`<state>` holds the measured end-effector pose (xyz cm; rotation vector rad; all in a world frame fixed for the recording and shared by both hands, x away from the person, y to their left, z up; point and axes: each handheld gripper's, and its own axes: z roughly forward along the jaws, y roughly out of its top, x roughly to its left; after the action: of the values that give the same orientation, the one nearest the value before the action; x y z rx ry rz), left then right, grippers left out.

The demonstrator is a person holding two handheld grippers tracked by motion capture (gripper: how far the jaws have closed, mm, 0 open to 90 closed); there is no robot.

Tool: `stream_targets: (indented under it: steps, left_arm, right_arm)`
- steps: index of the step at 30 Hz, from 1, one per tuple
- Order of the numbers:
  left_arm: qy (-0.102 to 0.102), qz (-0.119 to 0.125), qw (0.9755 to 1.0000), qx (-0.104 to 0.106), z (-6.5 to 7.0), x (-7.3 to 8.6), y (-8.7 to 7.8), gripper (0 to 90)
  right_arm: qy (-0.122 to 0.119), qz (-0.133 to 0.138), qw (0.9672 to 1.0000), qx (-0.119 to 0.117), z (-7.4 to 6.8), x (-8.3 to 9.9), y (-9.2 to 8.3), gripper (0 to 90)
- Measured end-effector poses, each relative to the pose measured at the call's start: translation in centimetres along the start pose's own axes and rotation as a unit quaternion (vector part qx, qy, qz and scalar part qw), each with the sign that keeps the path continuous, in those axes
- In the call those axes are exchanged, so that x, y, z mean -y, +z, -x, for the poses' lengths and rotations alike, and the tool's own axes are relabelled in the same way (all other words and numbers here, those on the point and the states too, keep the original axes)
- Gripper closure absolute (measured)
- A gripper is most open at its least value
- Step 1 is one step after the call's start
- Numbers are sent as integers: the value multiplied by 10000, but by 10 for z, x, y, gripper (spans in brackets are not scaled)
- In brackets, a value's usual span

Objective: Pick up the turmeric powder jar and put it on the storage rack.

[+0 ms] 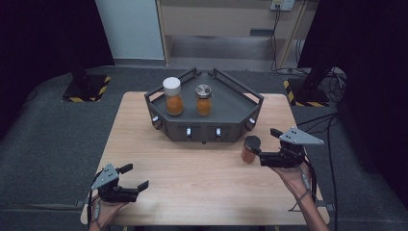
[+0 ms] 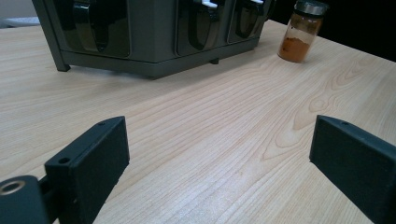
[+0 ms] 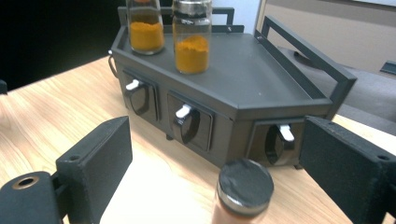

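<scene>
The left gripper [image 1: 132, 179] is resting low over the near-left table [image 1: 192, 183], jaws spread wide and holding nothing. On the rack [image 1: 226, 113] at mid-table, a white-capped jar [image 1: 172, 96] and a metal-capped jar [image 1: 203, 100] are standing side by side, each partly filled with orange powder, so two placements are judged done. To the right, a third jar [image 1: 249, 148] of darker powder is standing on the table just before the rack, the right gripper [image 1: 267, 146] sitting wide open around it, not closed; loading it is judged outstanding.
</scene>
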<state>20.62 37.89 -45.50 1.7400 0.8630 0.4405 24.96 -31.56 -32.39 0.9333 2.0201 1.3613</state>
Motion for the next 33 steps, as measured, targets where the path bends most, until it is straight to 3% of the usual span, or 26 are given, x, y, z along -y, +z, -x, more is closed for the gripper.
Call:
stream_targets:
  steps: [18, 33]
  left_arm:
    - [21, -73, 10000, 25, 0, -1, 0, 38]
    - [48, -105, 9999, 56, 0, -2, 1, 38]
  right_arm:
    - [193, -212, 9996, -45, 0, 51, -13, 100]
    - [241, -311, 9992, -12, -5, 79, -18, 102]
